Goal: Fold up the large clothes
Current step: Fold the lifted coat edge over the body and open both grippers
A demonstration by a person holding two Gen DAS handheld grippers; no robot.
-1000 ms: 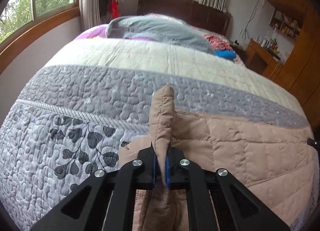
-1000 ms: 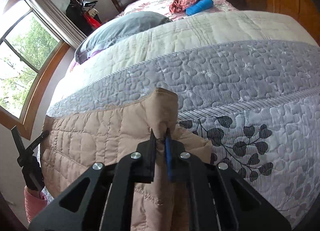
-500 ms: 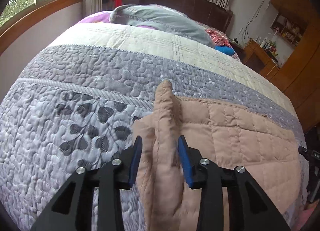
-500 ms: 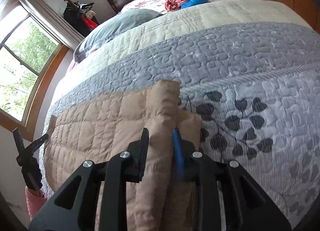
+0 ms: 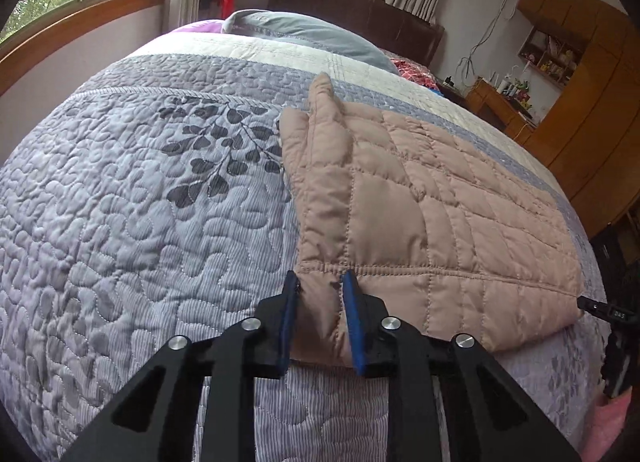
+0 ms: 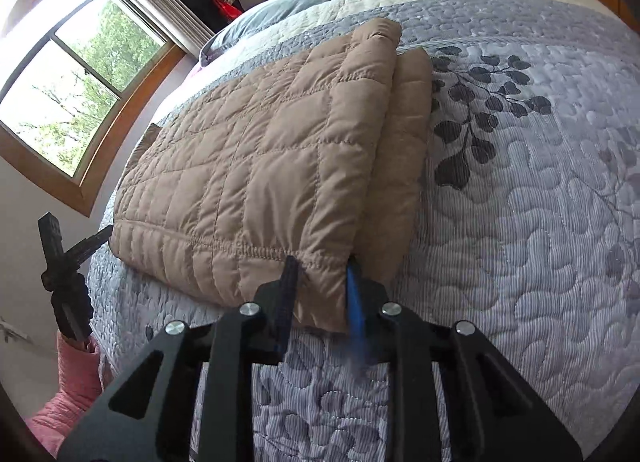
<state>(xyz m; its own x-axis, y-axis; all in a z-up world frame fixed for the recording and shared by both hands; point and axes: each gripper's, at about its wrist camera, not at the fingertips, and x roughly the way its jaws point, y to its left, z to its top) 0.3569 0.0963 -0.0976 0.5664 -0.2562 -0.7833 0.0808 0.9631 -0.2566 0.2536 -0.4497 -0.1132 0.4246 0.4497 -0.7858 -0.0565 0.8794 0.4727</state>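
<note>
Jacket (image 5: 420, 197) tan, quilted, folded on bedspread (image 5: 140, 201).

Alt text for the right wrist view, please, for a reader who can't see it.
A folded tan quilted jacket lies on a grey leaf-patterned bedspread, its near corner between the closing jaws of the right gripper. At the left edge, the left gripper sits by the jacket's other near corner, above a pink sleeve. A window is behind.
</note>
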